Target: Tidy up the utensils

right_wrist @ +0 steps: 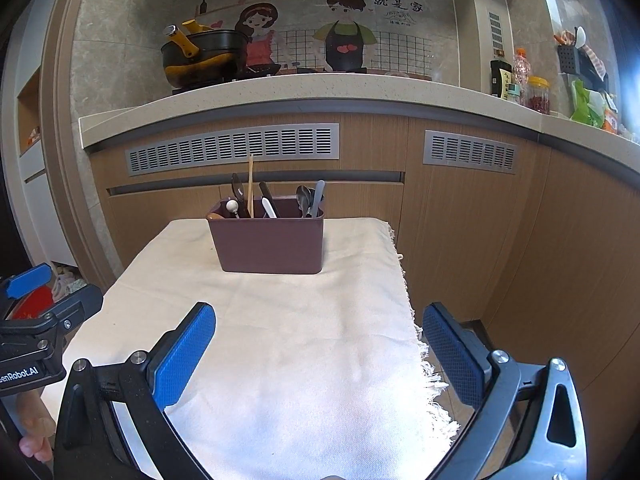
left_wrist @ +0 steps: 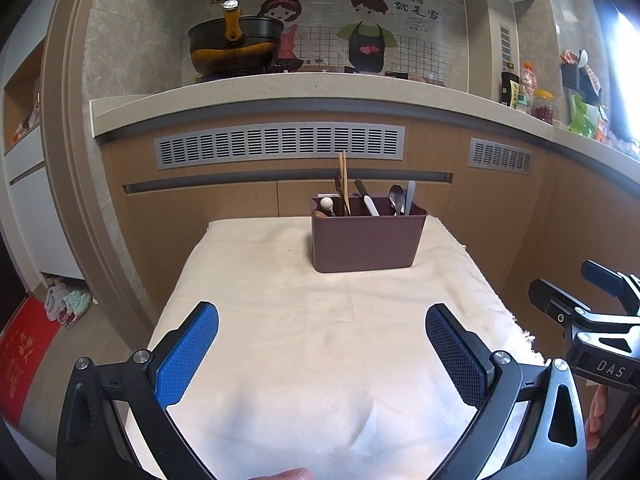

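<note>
A brown plastic utensil holder (left_wrist: 367, 242) stands at the far end of a small table covered by a cream cloth (left_wrist: 312, 320). It holds wooden chopsticks (left_wrist: 343, 182), a metal spoon (left_wrist: 397, 197), a white-handled tool (left_wrist: 371, 205) and other utensils. The holder also shows in the right wrist view (right_wrist: 270, 245), with chopsticks (right_wrist: 250, 184) and a spoon (right_wrist: 304, 198) in it. My left gripper (left_wrist: 322, 320) is open and empty above the near cloth. My right gripper (right_wrist: 319, 320) is open and empty over the cloth's right edge; it also shows in the left wrist view (left_wrist: 580, 312).
A kitchen counter (left_wrist: 320, 88) with wooden cabinets runs behind the table. A black and yellow pot (left_wrist: 236, 44) sits on the stove. Bottles and jars (left_wrist: 528, 88) stand at the counter's right. A red mat (left_wrist: 20, 356) and slippers lie on the floor at left.
</note>
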`<state>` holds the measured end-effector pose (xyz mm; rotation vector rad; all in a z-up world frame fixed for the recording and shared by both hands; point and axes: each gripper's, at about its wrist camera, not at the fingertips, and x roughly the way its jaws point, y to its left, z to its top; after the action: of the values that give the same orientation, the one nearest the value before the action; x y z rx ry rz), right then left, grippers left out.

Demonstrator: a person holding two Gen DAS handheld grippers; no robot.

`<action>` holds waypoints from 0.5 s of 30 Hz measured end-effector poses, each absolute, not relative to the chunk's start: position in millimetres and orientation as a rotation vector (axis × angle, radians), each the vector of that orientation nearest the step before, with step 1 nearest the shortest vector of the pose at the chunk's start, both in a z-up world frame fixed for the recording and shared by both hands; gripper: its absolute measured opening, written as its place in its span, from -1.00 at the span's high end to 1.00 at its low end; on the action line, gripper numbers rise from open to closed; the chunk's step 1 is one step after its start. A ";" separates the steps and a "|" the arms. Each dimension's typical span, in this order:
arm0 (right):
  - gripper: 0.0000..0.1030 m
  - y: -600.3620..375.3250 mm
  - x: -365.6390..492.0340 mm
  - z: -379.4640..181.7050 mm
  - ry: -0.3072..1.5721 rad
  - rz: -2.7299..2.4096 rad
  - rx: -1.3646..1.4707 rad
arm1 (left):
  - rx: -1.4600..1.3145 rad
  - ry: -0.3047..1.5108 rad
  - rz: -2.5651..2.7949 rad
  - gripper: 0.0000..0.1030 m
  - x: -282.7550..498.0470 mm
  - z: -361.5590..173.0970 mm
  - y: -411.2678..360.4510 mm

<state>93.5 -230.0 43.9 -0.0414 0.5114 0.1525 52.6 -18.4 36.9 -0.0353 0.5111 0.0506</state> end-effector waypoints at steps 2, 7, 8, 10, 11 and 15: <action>-1.00 -230.0 93.2 44.0 0.510 0.152 -0.040 | -0.035 0.510 0.049 -0.99 52.3 36.9 -18.3; -1.00 -229.3 93.1 43.8 0.508 0.151 -0.041 | -0.035 0.510 0.040 -0.99 52.7 37.3 -17.6; -1.00 -229.9 93.1 44.0 0.509 0.152 -0.041 | -0.034 0.511 0.040 -1.00 52.4 37.2 -18.0; -1.00 -229.5 92.8 44.2 0.509 0.153 -0.042 | -0.036 0.510 0.040 -1.00 52.4 37.4 -17.9; -1.00 -229.4 92.8 44.3 0.508 0.151 -0.042 | -0.037 0.511 0.039 -1.00 52.0 37.2 -18.1; -1.00 -229.8 92.7 44.5 0.507 0.153 -0.043 | -0.036 0.510 0.041 -1.00 52.2 37.5 -18.3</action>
<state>92.7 -229.8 44.5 -0.0426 0.5071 0.1525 52.2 -18.3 37.5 -0.0360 0.5095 0.0408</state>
